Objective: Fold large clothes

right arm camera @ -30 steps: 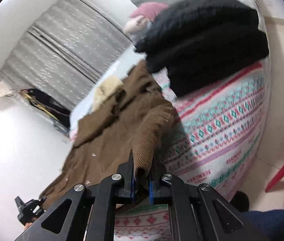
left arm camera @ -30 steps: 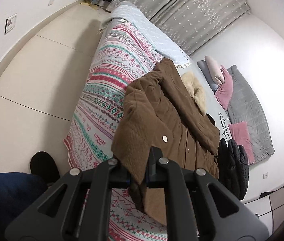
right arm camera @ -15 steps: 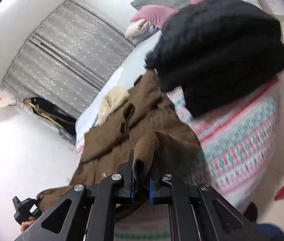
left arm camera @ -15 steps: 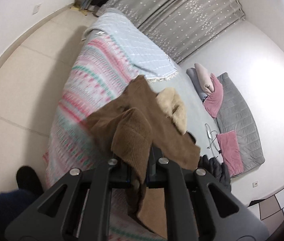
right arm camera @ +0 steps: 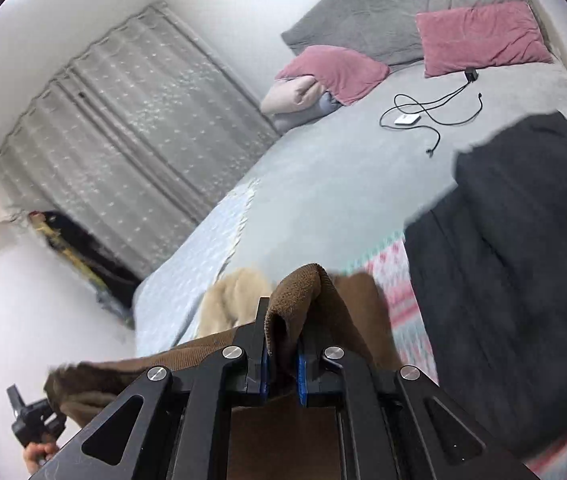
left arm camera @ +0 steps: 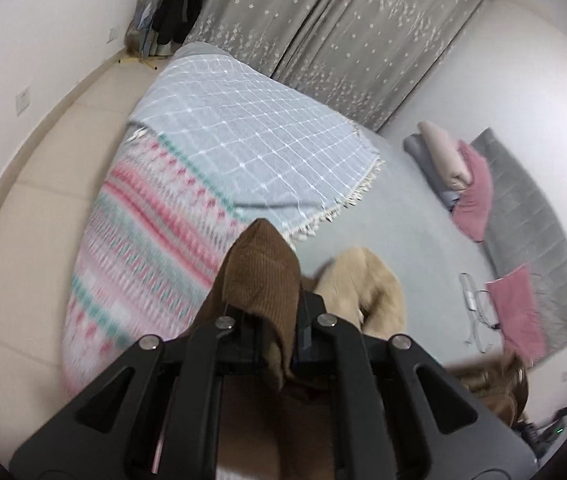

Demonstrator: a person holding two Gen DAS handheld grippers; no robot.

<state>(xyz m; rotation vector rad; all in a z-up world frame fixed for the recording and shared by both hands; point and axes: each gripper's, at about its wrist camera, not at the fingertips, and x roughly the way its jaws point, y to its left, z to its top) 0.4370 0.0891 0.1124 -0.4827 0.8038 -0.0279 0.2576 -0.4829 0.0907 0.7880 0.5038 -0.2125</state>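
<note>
1. The left gripper [left arm camera: 279, 340] is clamped on a fold of the brown coat [left arm camera: 261, 268]; the ribbed cloth bunches up between its jaws and stands above them.
2. The right gripper [right arm camera: 282, 354] is likewise closed on a rolled edge of the same coat [right arm camera: 303, 292], with cloth pinched between its blue pads [right arm camera: 302, 376].
3. The coat hangs from both grips over the near part of the bed [left arm camera: 383, 208]. Its cream fur collar [left arm camera: 363, 284] lies ahead of the grippers, and the rest drapes below them, mostly hidden by the gripper bodies.
4. In the right view, a stretch of coat runs left towards the other gripper [right arm camera: 31, 420], so the two holds look well apart along one edge.
5. The cloth looks thick, soft and fairly heavy. I judge it will sag between the grips and pull down hard on the jaws, but the ribbed surface should not slip easily.
6. Best holds are probably on doubled edges or seams, such as hem and shoulder, where the layers give the jaws something to bite.
7. A dark folded garment [right arm camera: 523, 260] lies to the right on the patterned blanket [left arm camera: 155, 240], close to where the coat may land.
</note>
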